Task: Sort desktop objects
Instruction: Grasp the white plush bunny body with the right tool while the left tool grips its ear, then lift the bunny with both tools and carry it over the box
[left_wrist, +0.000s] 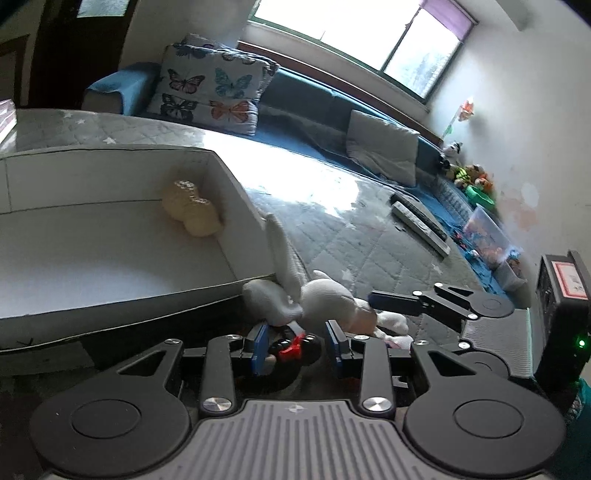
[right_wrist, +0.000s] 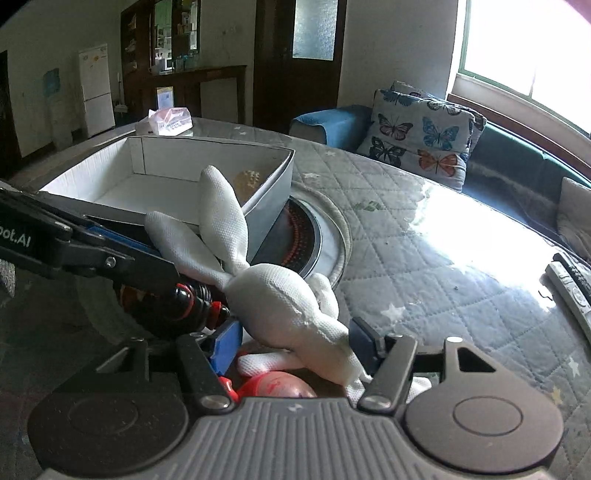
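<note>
A white plush rabbit (left_wrist: 325, 295) (right_wrist: 273, 295) lies on the quilted table by the near corner of a white box (left_wrist: 110, 258) (right_wrist: 155, 173). A yellow plush toy (left_wrist: 192, 208) (right_wrist: 249, 181) lies inside the box. My left gripper (left_wrist: 297, 345) is open over a small black toy with a red bow (left_wrist: 291, 347) (right_wrist: 195, 306), touching neither pad. My right gripper (right_wrist: 295, 343) is open, its jaws on either side of the rabbit's body. A red and pink item (right_wrist: 275, 384) lies under it.
Two remote controls (left_wrist: 421, 221) (right_wrist: 570, 284) lie on the table's far right. A round black burner (right_wrist: 303, 236) is set in the table beside the box. A tissue pack (right_wrist: 166, 120) sits behind the box. A sofa with a butterfly cushion (left_wrist: 210, 88) lies beyond.
</note>
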